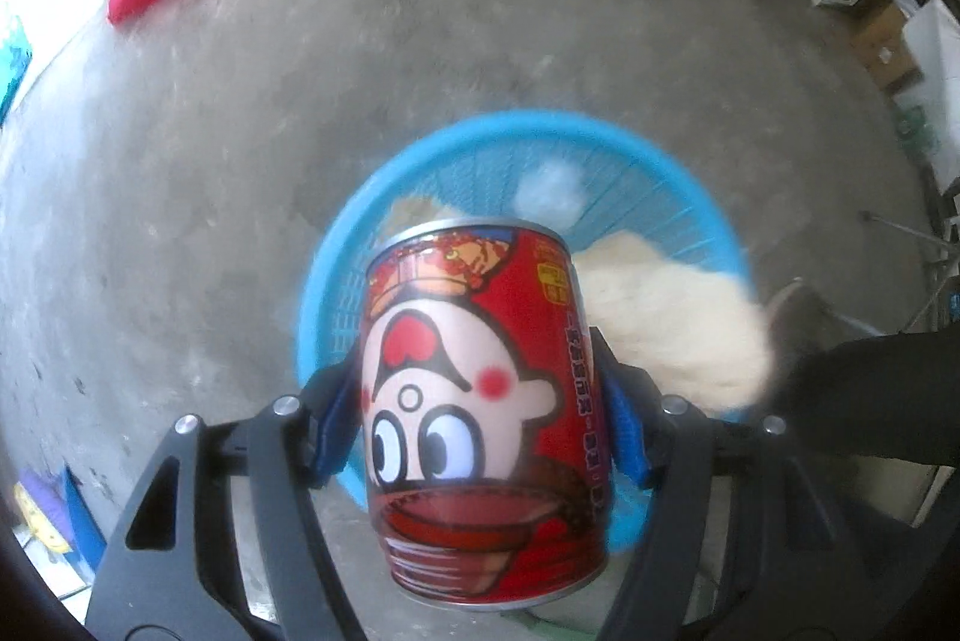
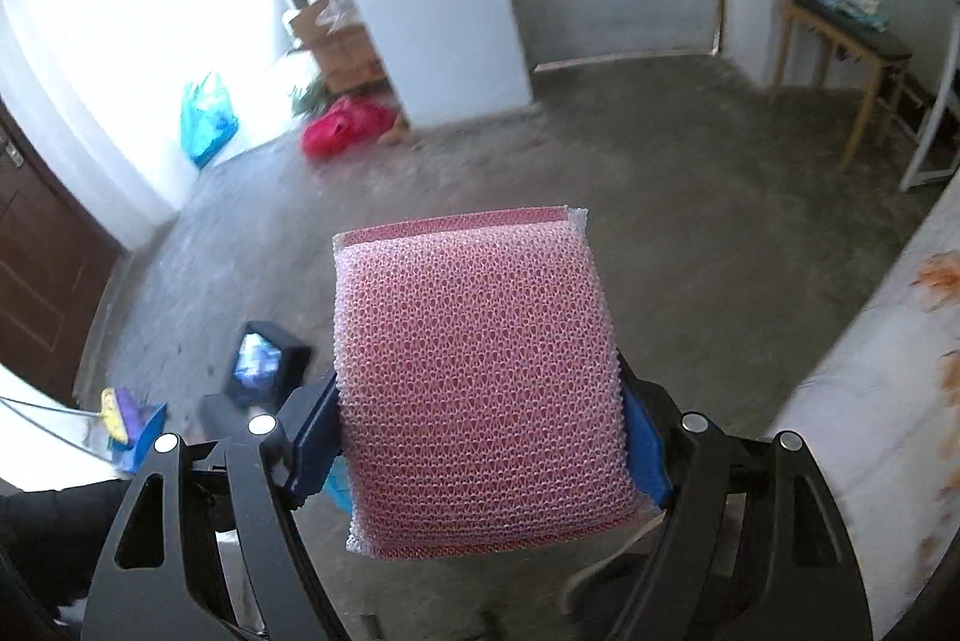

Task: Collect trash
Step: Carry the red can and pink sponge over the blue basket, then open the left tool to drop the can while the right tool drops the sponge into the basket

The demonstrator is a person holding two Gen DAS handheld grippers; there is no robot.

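The left gripper (image 1: 480, 419) pinches a red can (image 1: 480, 413) between its 2 blue pads (image 1: 333, 431). The jaws stand rather wide, because the can fills the whole gap, and both pads press on its sides. The can carries a cartoon face that appears upside down in the left wrist view. Just beyond the can, on the grey concrete floor (image 1: 240, 161), stands a blue basket (image 1: 660, 161). Inside it lie some pale, blurred pieces of trash (image 1: 660, 305), and a dark sleeve (image 1: 870, 389) comes in from the right near its rim.

The right gripper (image 2: 480, 437) is also spread wide and grips a pink mesh sponge (image 2: 480, 377). Its blue pads (image 2: 315, 449) touch the left and right edges of the sponge. Far on the left of the floor lie a red bag (image 2: 336, 131) and a blue bag (image 2: 207, 119). A wooden chair (image 2: 840, 41) stands far on the right.
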